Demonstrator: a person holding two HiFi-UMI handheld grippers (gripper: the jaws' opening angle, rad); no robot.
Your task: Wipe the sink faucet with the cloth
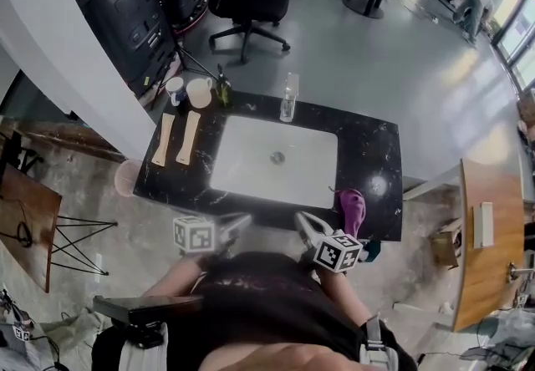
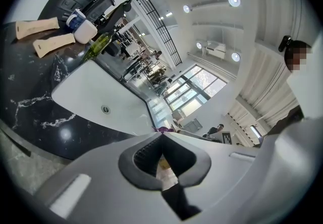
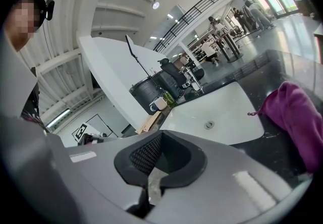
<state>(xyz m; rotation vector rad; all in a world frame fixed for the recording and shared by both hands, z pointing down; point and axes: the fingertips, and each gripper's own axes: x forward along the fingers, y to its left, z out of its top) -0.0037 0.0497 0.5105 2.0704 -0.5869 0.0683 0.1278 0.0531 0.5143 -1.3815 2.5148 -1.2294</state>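
I am not yet starting the wipe: my left claw point(image 1: 244, 219) and right claw point(image 1: 301, 219) are both hovering clenched on nothing at the near edge of the surface point(image 1: 380, 144). The purple cloth point(image 1: 351, 209) is lying crumpled in a soft heap just right of the white sink point(image 1: 251, 165), near my right claw. Picking it up and wiping the faucet are both still waiting.

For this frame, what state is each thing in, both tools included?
left tool: shut, empty
right tool: shut, empty
sink: basin empty
purple cloth: bunched on the counter right of the sink, not held
green bottle: upright
white mug: upright
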